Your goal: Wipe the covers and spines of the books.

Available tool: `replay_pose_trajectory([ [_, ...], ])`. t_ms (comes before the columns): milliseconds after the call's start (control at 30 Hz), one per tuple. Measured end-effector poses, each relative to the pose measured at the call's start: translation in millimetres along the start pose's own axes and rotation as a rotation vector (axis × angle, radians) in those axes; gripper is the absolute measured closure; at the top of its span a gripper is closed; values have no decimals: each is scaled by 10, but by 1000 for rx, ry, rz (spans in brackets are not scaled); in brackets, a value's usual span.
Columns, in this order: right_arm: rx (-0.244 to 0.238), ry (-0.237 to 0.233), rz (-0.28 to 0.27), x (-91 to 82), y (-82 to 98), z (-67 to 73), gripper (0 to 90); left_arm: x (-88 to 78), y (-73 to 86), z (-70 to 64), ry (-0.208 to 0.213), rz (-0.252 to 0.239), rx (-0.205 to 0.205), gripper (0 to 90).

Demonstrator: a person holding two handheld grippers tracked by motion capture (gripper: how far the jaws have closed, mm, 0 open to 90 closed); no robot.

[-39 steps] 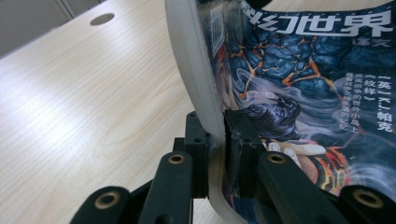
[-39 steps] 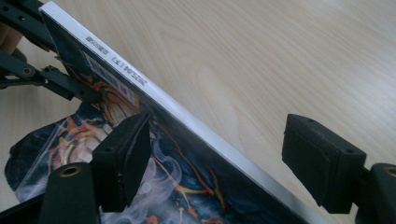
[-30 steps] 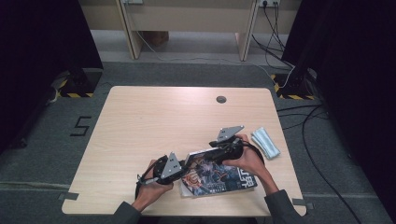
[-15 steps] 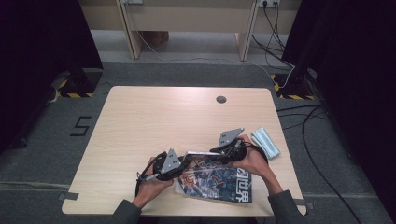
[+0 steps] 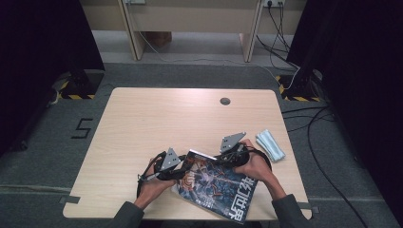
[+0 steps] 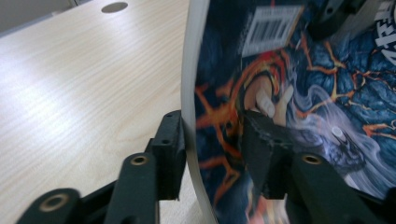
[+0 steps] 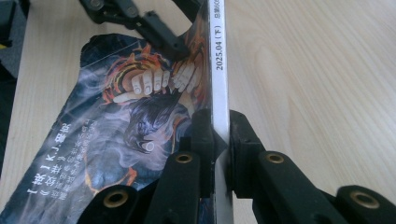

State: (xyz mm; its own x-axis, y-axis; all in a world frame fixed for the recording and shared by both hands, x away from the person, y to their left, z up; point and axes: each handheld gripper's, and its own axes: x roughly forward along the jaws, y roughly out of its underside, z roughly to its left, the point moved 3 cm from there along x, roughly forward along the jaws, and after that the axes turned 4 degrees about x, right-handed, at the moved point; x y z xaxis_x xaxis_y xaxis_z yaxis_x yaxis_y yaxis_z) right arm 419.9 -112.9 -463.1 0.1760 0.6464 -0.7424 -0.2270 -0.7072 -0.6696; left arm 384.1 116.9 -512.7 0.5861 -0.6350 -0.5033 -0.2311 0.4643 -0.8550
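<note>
Lying near the front edge of the pale wood-grain table (image 5: 142, 128), right of its middle, a glossy magazine (image 5: 218, 185) shows a dark blue cover streaked with orange and white lettering. Its white spine runs along the far side, printed with a date, and the cover bends in a soft curve where it lifts off the wood. The right gripper (image 5: 227, 156) meets the spine at the magazine's far right corner; in the right gripper view its two black jaws are pressed together on the thin white spine (image 7: 219, 70), one on each face. The left gripper (image 5: 183, 168) sits at the far left corner; in the left gripper view its jaws stand apart, one against the white page edge and the other over the cover, with a gap between that jaw and the paper. Both grippers are matte black plastic with brass-coloured pivot pins and a grey three-cornered plate on top. A hand (image 5: 152, 183) holds the left one and another hand (image 5: 256, 166) the right. A folded pale blue cloth (image 5: 270, 145), ribbed in texture, lies near the right edge, just beyond the right hand. A small round grey grommet (image 5: 225, 101) sits near the far edge. The far and left parts of the tabletop are bare wood.
</note>
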Motion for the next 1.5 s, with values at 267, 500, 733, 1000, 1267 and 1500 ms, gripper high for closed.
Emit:
replay_pose_trajectory([
  [267, 95, 60, -52, -213, 22, -98, 835, -166, 49, 111, -9, -5, -98, 475],
  [500, 160, 100, -86, -375, 29, -179, 835, -265, 108, 178, -4, 3, -148, 416],
  [733, 198, 146, -128, -564, -1, -251, 835, -342, 236, 224, -7, 67, -170, 374],
  [1000, 207, 191, -166, -765, -78, -319, 835, -407, 465, 323, -49, 193, -195, 334],
  [1267, 210, 268, -182, -981, -216, -446, 835, -375, 541, 340, -78, 251, -178, 276],
  [1500, 195, 351, -178, -1136, -381, -594, 835, -364, 560, 361, -99, 252, -205, 204],
])
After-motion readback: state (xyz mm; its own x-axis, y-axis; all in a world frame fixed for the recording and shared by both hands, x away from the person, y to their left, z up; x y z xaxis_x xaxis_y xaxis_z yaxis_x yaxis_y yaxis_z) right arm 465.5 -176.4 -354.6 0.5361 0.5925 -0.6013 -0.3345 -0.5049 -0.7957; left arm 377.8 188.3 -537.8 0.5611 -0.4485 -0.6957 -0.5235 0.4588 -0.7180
